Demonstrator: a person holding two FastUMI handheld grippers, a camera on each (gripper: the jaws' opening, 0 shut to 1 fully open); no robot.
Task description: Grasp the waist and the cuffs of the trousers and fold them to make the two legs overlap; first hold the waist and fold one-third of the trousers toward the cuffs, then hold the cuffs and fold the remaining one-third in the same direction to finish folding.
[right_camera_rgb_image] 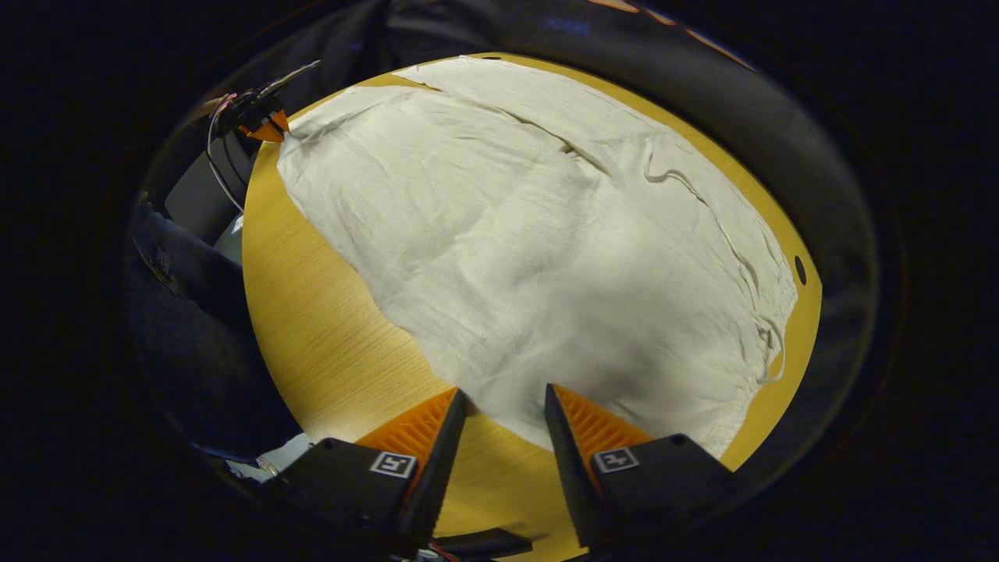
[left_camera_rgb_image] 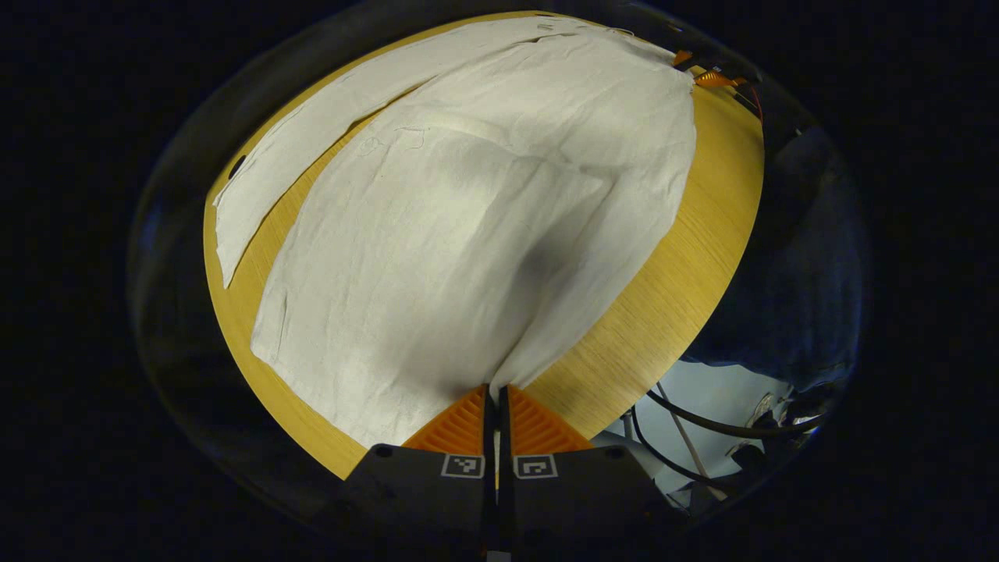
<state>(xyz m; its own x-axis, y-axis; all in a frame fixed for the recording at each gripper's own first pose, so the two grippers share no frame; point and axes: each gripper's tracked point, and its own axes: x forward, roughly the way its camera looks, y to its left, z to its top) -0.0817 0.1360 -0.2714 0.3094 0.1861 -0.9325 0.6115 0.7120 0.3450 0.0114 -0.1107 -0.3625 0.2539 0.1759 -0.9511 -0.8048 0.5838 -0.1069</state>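
Observation:
Off-white trousers (left_camera_rgb_image: 468, 234) lie spread over the round wooden table (left_camera_rgb_image: 663, 297). One narrow leg (left_camera_rgb_image: 312, 140) runs apart along the far left. My left gripper (left_camera_rgb_image: 493, 393) is shut on the near edge of the cloth, which rises into its fingers as a pinched fold. In the right gripper view the trousers (right_camera_rgb_image: 546, 250) cover most of the table (right_camera_rgb_image: 328, 336), with a drawstring end (right_camera_rgb_image: 769, 339) at the right. My right gripper (right_camera_rgb_image: 506, 400) stands open at the cloth's near edge, with bare wood between its fingers. The left gripper (right_camera_rgb_image: 264, 123) shows far off at the cloth's corner.
A person in dark clothing (left_camera_rgb_image: 796, 265) stands beside the table. Dark cables (left_camera_rgb_image: 702, 425) cross a pale floor below the table edge. A small dark hole (right_camera_rgb_image: 800, 270) sits near the table's rim. Bare wood lies at the left in the right gripper view.

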